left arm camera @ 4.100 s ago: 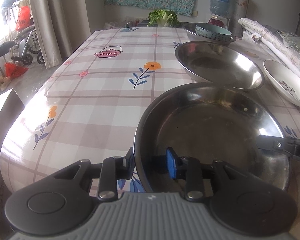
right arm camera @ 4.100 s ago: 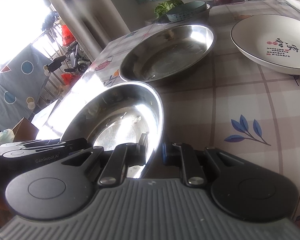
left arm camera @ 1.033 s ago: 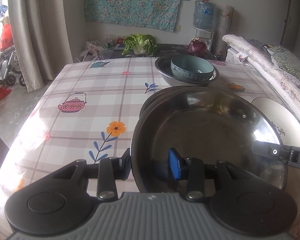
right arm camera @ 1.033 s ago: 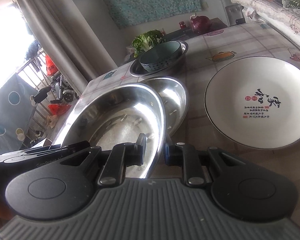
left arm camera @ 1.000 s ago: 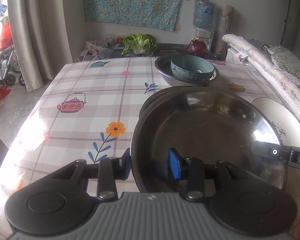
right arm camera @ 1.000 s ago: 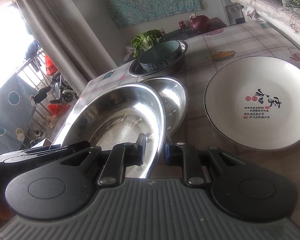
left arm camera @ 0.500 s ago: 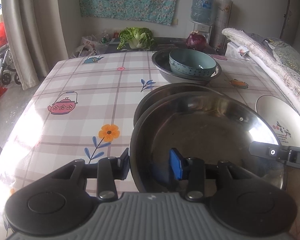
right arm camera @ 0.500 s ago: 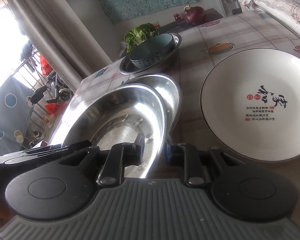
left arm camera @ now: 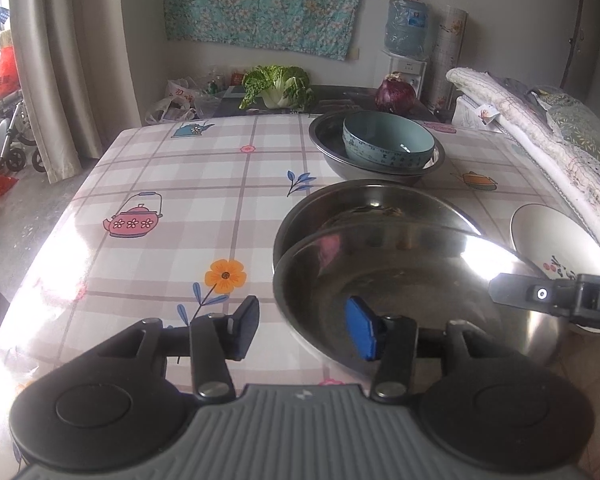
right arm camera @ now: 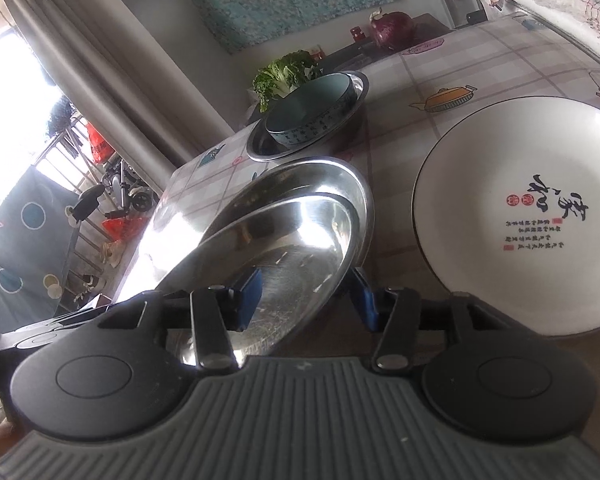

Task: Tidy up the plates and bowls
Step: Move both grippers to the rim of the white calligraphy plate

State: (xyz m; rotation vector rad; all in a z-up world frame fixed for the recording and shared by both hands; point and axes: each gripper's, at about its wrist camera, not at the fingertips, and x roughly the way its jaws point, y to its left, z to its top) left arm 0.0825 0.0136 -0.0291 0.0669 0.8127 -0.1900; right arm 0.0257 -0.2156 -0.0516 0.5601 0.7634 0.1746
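A steel plate [left arm camera: 412,280] lies nested in a second steel plate [left arm camera: 364,204] on the checked tablecloth; both also show in the right wrist view, the upper one [right arm camera: 284,248] and the lower one [right arm camera: 336,176]. My left gripper [left arm camera: 304,330] is open, its jaws astride the upper plate's near rim without pinching it. My right gripper [right arm camera: 306,294] is open too, astride the opposite rim. A white plate with calligraphy [right arm camera: 520,220] lies to the right. A teal bowl [left arm camera: 388,142] sits in a steel basin [left arm camera: 328,148] at the back.
Folded quilts [left arm camera: 540,136] run along the table's right side. A cabbage [left arm camera: 276,84] and a red onion [left arm camera: 395,94] lie on a dark counter behind the table. A curtain [left arm camera: 68,60] hangs at the left.
Both grippers have opened and let go of the upper steel plate, which now rests in the lower one. Both grippers have drawn back a little.
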